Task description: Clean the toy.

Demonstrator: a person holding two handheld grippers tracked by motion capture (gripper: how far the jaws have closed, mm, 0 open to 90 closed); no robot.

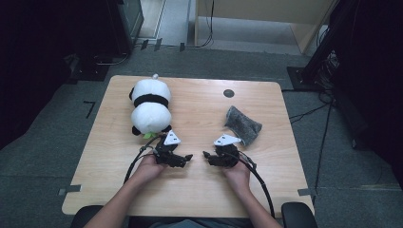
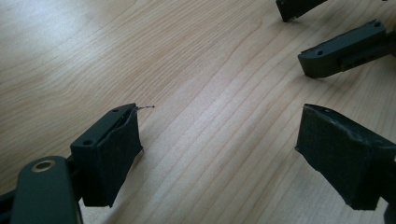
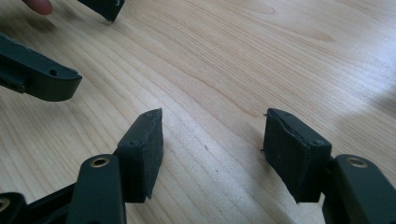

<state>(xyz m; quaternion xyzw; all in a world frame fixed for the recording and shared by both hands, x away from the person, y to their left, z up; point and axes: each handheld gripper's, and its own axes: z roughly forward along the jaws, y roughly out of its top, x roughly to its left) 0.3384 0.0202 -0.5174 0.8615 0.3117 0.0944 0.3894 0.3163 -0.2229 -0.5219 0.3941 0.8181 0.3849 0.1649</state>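
panda: plush panda (image 1: pixel 150 107) lying lengthwise at the far left of the table (image 1: pixel 199 190), head end pointing away from the person, a bit of green at its near end. It's the closest thing to the left hand-held gripper, so I'm guessing that's the first target.

cloth: grey fuzzy cloth (image 1: pixel 243 124), bunched up on the right side, just beyond the right hand-held gripper and well apart from the panda.

left hand-held gripper: (image 1: pixel 188 157) low over the table near the front middle, jaws spread wide, nothing between them. In the left gripper view (image 2: pixel 219 128) it's just bare wood between the pads.

right hand-held gripper: (image 1: pixel 206 154) same deal, released and empty, tips facing the left one and close to it. Right gripper view (image 3: pixel 212 133) agrees, just wood grain in the gap.

risk 1: both are aimed at each other, not at the panda or cloth. Swing them out carelessly and the tips could knock together, they're that near.

risk 2: the panda is round and squishy. A shallow pinch probably just catches fur and it slips or rolls away.

risk 3: the cloth is limp, so a grab at one edge likely drags it instead of lifting it clean.

risk 4: the left cable (image 1: pixel 135 164) loops near the panda's near end, could snag it on the way in.
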